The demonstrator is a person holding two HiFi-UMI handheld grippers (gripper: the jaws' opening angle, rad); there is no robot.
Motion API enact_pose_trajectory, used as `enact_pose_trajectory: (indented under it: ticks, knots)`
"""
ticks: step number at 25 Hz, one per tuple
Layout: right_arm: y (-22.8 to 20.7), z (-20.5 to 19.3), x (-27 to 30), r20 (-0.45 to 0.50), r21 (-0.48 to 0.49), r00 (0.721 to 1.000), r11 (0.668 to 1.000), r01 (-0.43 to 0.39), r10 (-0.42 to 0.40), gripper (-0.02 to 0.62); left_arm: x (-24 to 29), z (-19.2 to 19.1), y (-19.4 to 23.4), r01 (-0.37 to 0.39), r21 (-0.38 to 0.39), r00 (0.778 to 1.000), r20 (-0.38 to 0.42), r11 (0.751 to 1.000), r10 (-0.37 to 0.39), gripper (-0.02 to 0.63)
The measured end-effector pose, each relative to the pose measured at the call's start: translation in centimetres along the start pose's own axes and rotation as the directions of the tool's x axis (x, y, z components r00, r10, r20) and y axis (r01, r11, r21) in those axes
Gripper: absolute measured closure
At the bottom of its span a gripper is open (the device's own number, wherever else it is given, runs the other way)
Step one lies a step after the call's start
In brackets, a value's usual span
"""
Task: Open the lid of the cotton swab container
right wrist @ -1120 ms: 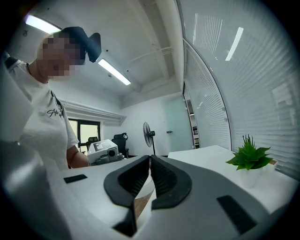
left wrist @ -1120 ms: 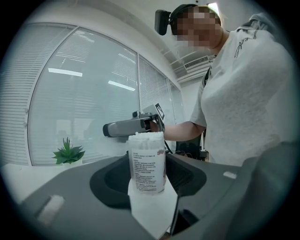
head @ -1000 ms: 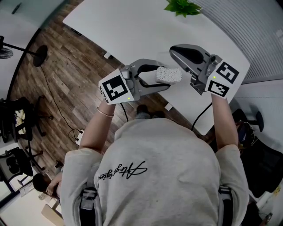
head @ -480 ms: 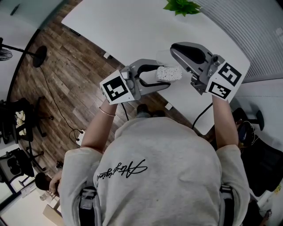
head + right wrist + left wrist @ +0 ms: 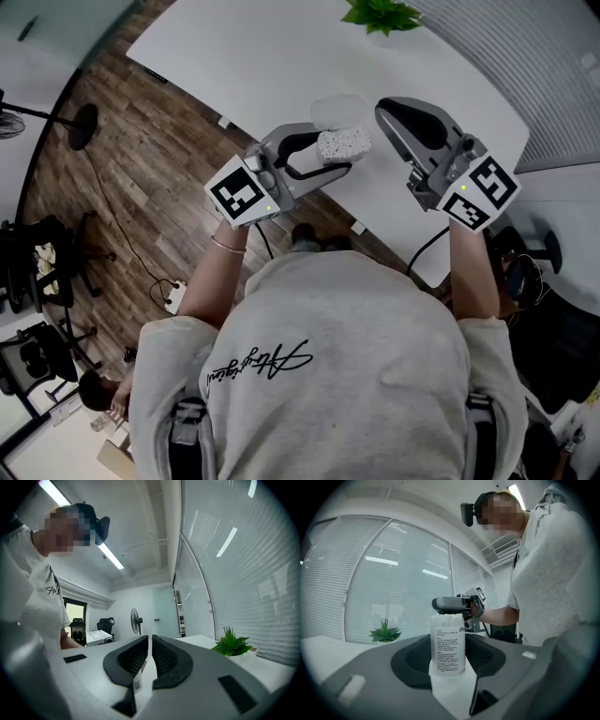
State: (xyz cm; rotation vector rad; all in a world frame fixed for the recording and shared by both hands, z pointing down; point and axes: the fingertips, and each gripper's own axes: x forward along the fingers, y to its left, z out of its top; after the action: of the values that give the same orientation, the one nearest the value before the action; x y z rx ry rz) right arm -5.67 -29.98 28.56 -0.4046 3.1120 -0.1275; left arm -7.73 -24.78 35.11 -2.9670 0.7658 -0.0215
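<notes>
Fingers (image 5: 410, 665) on the left gripper (image 5: 336, 152) are about half open and clamped on the cotton swab container (image 5: 449, 648), one dark pad on each side of it. It stands upright between them, printed label facing the camera, and you can see the white swab tips packed in at the top. From the head view the container is held up in front of the person, over the near edge of the white table (image 5: 262, 56), not resting on anything.

Right gripper (image 5: 384, 111) is the opposite story: its fingers (image 5: 165, 660) are squeezed nearly together, just a thin slit between the pads. Something thin and clear with a tiny barcode sticker sits in that slit. From above it looks like the clear lid (image 5: 337, 108), a faint rounded shape right at that gripper's tip and just beside the top of the container. Honestly it's so see-through I can't make out its edges well.

Both grippers point level and face each other. There's a small green plant (image 5: 386, 13) at the far edge of the table, well apart from all this.
</notes>
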Motion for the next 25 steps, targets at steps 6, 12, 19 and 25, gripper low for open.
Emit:
enact_pose_trajectory:
  ticks: [6,12,19,25]
  knots:
    - [-0.5,-0.6,-1.1,0.030,0.006,0.997,0.997,0.073,-0.073,0.569,-1.0,0.6,3.1,-0.180,-0.003,0.983,0.040,0.984,0.179,0.400]
    - [-1.2,-1.3,-2.1,0.053,0.011,0.988,0.989,0.147,-0.148,0.569,-1.5,0.3,4.4,-0.253,0.001,0.967,0.016,0.968,0.252,0.402]
    - [-1.7,-2.8,-3.5,0.068,0.019,0.966,0.968,0.250,-0.250,0.575,-1.9,0.2,5.1,-0.301,-0.003,0.954,0.007,0.954,0.301,0.403]
    - [-2.1,-4.7,-4.2,0.039,-0.018,0.946,0.947,0.322,-0.321,0.588,-2.0,0.4,5.6,-0.340,-0.018,0.940,0.026,0.940,0.340,0.405]
